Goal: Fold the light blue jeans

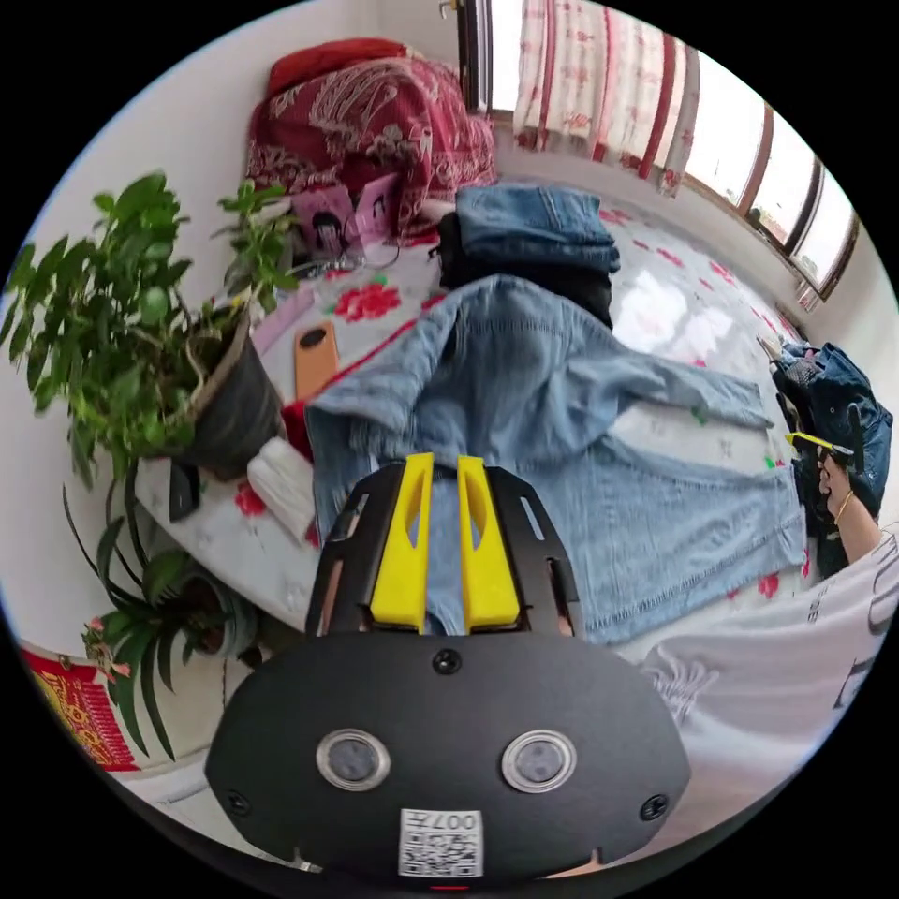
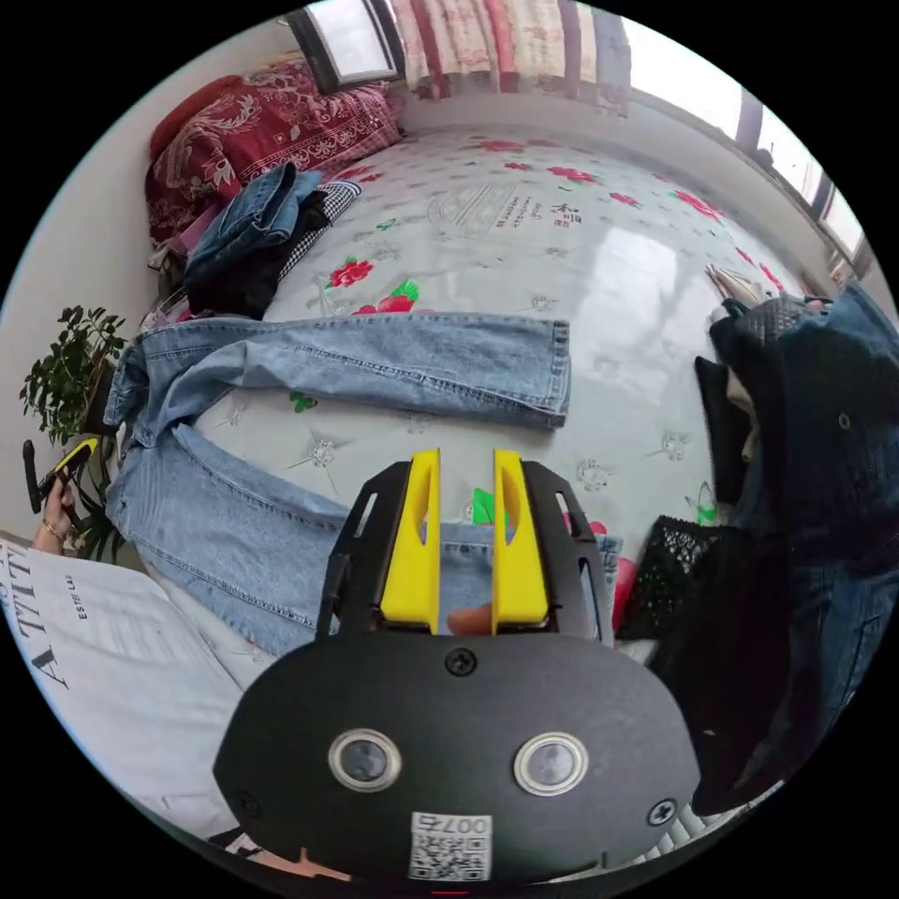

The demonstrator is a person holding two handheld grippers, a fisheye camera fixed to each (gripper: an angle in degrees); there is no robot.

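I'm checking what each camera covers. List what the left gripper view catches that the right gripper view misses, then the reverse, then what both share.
Left gripper view alone: an orange phone-like case and a folded white cloth near the bed's edge, leafy floor plants below it, and the right gripper at the far side.

Right gripper view alone: a black lace garment and the left gripper.

Both: the light blue jeans spread flat on the floral bed cover, a folded clothes stack, the red quilt, a potted plant, and a dark clothes pile.
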